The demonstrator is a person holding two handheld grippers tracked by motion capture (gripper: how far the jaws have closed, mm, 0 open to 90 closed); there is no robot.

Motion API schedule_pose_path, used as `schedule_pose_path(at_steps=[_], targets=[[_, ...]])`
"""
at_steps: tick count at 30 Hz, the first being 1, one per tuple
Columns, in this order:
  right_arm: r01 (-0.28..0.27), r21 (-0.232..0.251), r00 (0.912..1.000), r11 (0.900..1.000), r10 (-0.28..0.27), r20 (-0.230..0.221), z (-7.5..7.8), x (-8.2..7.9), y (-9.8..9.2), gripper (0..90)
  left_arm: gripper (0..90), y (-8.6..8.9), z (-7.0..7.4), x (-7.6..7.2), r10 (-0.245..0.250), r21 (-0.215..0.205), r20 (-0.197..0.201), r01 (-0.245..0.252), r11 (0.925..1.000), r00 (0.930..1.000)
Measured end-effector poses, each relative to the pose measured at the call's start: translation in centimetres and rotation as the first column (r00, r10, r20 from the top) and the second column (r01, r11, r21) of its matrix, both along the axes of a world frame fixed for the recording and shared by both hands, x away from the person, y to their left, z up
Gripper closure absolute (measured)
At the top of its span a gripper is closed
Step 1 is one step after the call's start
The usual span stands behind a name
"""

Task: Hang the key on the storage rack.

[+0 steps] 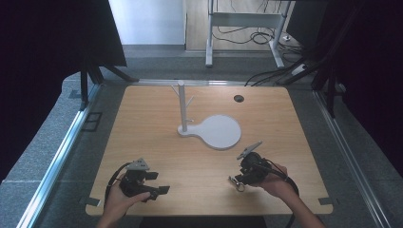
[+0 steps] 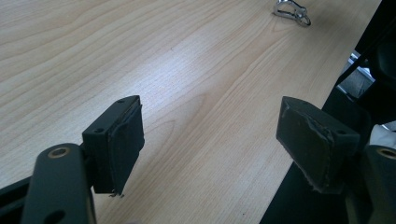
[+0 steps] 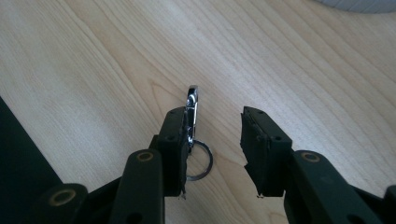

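While both hands rest near the 6 o'clock edge of the wooden counter [image 1: 157,142], the left tongs [image 2: 210,140] stand wide apart with nothing between them, low at about 7 o'clock. The right tongs [image 3: 217,140], at about 5 o'clock, are parted too; a metal key clip with its ring [image 3: 194,140] lies on the counter against the inner face of one jaw, ungripped. A white stand with pegs [image 1: 182,107] on a round base sits near the centre.
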State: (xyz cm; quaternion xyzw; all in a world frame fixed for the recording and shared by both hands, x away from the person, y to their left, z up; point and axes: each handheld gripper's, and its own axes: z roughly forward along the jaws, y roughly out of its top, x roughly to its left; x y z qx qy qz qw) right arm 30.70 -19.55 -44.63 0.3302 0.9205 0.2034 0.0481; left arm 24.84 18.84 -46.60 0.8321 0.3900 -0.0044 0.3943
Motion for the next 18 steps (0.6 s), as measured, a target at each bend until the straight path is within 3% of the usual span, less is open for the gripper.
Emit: schedule_pose_path(at_steps=[18], targets=[[-0.018, -0.046, 0.9988, 0.999, 0.016, -0.047, -1.6, -0.1, 1.0, 66.9, 23.5, -0.1, -0.2, 0.0, -0.003, 0.007, -0.005, 0.003, 1.0000, 1.0000]])
